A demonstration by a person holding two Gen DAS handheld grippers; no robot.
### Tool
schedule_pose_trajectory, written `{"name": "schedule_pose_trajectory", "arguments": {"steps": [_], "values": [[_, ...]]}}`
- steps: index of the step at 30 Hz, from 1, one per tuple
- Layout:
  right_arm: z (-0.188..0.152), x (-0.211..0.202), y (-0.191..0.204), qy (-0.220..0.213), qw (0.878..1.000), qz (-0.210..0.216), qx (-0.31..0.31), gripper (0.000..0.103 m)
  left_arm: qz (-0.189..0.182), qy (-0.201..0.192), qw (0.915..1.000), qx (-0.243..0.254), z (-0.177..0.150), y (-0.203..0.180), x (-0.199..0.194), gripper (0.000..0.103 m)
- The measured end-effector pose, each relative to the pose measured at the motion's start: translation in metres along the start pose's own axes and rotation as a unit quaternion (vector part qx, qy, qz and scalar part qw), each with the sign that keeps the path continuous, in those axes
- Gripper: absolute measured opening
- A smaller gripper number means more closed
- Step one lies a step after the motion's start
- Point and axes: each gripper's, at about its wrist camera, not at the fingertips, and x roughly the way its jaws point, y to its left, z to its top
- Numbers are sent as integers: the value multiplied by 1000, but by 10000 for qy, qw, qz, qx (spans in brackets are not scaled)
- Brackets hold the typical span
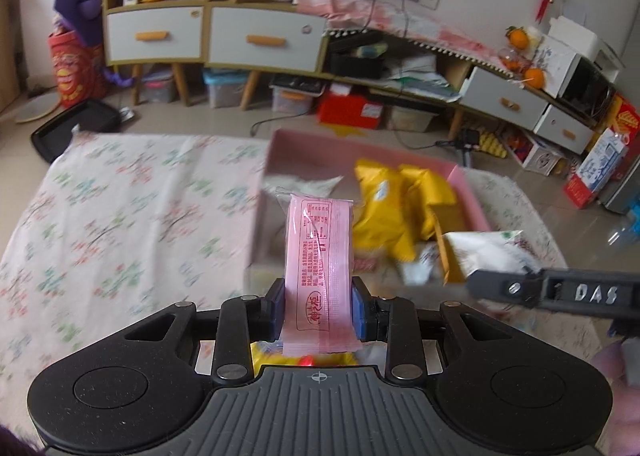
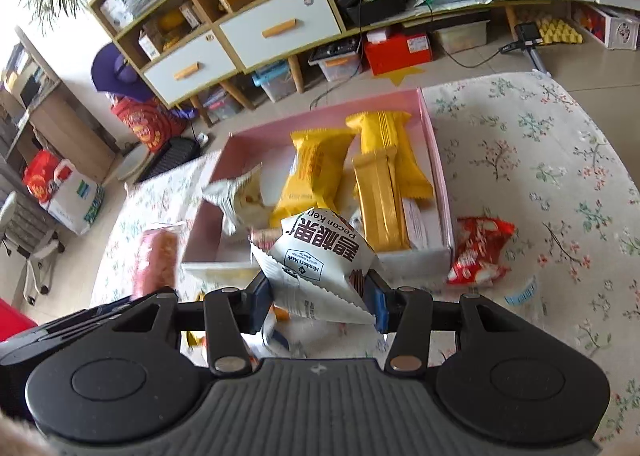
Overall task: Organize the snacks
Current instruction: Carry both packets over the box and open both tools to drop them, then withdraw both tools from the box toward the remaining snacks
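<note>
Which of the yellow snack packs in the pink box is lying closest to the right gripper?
The long gold-striped pack, nearest the right gripper; the two brighter yellow packs lie farther back.

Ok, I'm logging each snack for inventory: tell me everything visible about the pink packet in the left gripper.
The pink packet is a slim, flat, glossy plastic sachet with red printed text and a red logo near its bottom. It stands upright, pinched low between the left gripper and its blue pads, top end free. It is held before the pink box, over the floral cloth.

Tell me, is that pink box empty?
No. The pink box holds several yellow snack packs and a white packet.
</note>
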Motion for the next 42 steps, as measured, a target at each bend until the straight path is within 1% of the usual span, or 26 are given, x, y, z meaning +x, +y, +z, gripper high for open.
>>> {"name": "schedule_pose_trajectory", "arguments": {"steps": [2,6,9,11,14,16,19,22,26,29,32,33,34,35,36,37,39,42], "values": [[5,4,-2,-74,9999,43,69,45,-9,-32,9999,121,9,-7,11,30],[17,16,-10,-88,9990,129,408,45,30,-52,9983,577,25,-18,33,30],[30,23,-12,-146,9992,90,360,45,123,-69,9970,758,38,-21,47,30],[39,28,-15,-199,9985,220,470,45,133,-96,9968,788,48,-21,55,30],[54,41,-17,-193,9952,576,771,45,124,-102,9965,823,60,-20,67,30],[60,50,-14,-166,9943,655,825,45,172,-79,9960,868,65,-18,75,30],[68,64,-4,-147,9952,607,754,45,204,16,9957,901,71,-13,90,30],[75,74,-1,-155,9959,541,711,45,216,93,9963,821,75,-6,104,30],[81,82,0,-153,9967,482,632,46,221,35,9972,710,79,3,113,30],[83,86,2,-153,9974,432,550,47,116,-10,9973,721,80,6,116,30],[85,89,2,-143,9967,510,622,51,18,-46,9972,753,80,8,117,38],[85,88,1,-155,9960,563,680,55,-7,-56,9973,735,79,9,116,45],[86,87,0,-181,9954,598,725,63,13,-56,9974,722,79,9,116,50],[87,87,1,-211,9953,599,736,64,8,-75,9974,719,78,9,116,53],[88,87,2,-229,9954,584,722,64,-14,-98,9975,702,77,10,114,60],[88,85,2,-233,9957,560,705,64,-31,-101,9977,677,77,11,113,63],[87,83,2,-232,9959,523,698,64,-65,-88,9978,660,75,11,111,65],[86,81,2,-222,9959,490,733,64,-89,-55,9973,726,72,10,107,71]]}}
